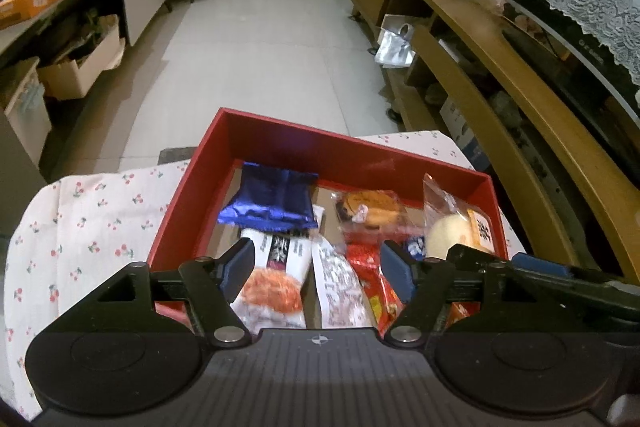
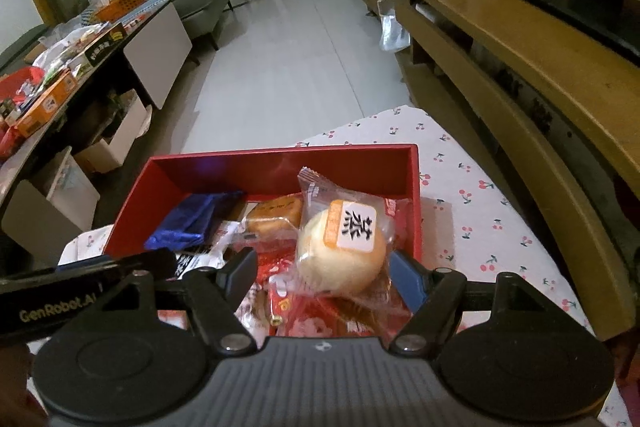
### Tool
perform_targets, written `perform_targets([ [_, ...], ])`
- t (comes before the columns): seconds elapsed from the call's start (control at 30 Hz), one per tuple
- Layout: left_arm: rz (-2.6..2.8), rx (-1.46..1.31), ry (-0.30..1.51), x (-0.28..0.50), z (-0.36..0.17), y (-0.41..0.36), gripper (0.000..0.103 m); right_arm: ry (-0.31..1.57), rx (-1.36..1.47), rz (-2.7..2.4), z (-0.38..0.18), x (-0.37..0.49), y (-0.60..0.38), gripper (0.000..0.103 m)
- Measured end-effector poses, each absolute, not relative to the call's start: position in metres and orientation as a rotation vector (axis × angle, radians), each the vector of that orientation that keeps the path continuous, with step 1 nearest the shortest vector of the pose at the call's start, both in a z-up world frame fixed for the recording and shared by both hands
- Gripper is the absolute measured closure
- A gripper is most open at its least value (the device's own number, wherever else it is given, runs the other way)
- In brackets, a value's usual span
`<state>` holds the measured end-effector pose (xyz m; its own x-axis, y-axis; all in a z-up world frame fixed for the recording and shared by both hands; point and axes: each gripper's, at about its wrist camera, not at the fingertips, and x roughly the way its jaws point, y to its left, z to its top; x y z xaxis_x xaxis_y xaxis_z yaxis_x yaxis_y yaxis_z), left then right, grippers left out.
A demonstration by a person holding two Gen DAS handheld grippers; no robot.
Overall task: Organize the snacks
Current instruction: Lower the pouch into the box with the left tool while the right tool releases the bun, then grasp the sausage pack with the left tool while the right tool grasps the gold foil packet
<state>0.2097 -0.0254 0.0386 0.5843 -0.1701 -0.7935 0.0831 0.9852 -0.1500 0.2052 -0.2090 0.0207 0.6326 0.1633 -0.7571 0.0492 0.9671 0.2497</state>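
Left gripper point(image 1: 318, 269): jaws stand apart, nothing pinched between them. It hangs above the near end of the red box point(image 1: 280, 135), with a white snack packet with an orange picture point(image 1: 272, 291) and a pale patterned packet point(image 1: 340, 287) lying below the gap.

Right gripper point(image 2: 324, 273): jaws likewise apart, pads clear of any item. A clear-wrapped round pale bun point(image 2: 340, 251), bearing a white-and-orange label, sits in the box just ahead of the gap; contact with the blue pad on the right cannot be confirmed.

Box contents: a blue foil packet point(image 1: 272, 201) toward the far left, a wrapped golden-brown pastry point(image 1: 370, 209) at centre, red wrappers point(image 1: 368, 267) underneath. All the snacks seen lie inside the box.

The box rests on a white cloth with a cherry print point(image 1: 96, 223). A wooden TV cabinet point(image 2: 520, 39) runs along the right; a cluttered dark table point(image 2: 80, 67) stands at left across a pale tiled floor point(image 1: 260, 47).
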Motion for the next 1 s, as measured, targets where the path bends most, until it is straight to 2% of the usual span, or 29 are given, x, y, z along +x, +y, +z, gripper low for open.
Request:
perform_targets([
  [0.53, -0.180, -0.140, 0.988, 0.164, 0.032, -0.016, 0.025, 0.957, 0.266, 0.086, 0.021, 0.134, -0.214, 0.024],
  [1.0, -0.177, -0.130, 1.043, 0.150, 0.017, -0.003, 0.023, 1.169, 0.305, 0.059, -0.043, 0.133, -0.193, 0.024],
])
